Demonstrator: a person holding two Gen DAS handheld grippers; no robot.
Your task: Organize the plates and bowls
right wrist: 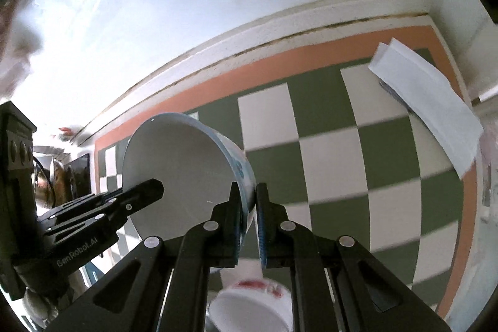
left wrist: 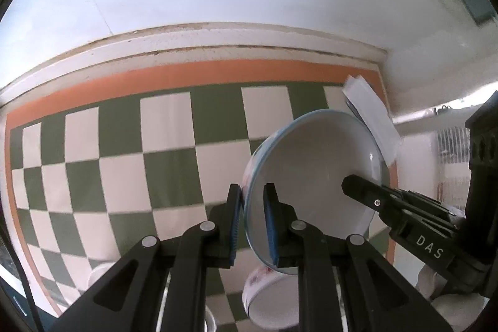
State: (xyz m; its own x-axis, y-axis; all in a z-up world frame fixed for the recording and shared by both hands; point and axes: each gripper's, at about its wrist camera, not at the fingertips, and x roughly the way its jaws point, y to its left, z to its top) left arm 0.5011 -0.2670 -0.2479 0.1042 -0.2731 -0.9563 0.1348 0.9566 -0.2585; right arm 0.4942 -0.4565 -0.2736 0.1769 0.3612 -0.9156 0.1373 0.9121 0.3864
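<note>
A white bowl with a blue rim (left wrist: pixel 314 164) is held in the air, tipped on its side, above the checkered mat. My left gripper (left wrist: pixel 252 192) is shut on its rim, one finger outside and one inside. My right gripper (right wrist: pixel 247 192) is shut on the opposite rim of the same bowl (right wrist: pixel 177 164). Each gripper shows in the other's view: the right one at the right of the left wrist view (left wrist: pixel 401 213), the left one at the left of the right wrist view (right wrist: pixel 102 207). A second white bowl with red marks (left wrist: pixel 274 297) stands below, also visible in the right wrist view (right wrist: pixel 252 304).
The green-and-white checkered mat (left wrist: pixel 118 151) has an orange border and ends at a white wall ledge (left wrist: pixel 218 42). A folded white paper (right wrist: pixel 429 101) lies at the mat's far right corner. Another white dish (left wrist: pixel 99 273) sits at lower left.
</note>
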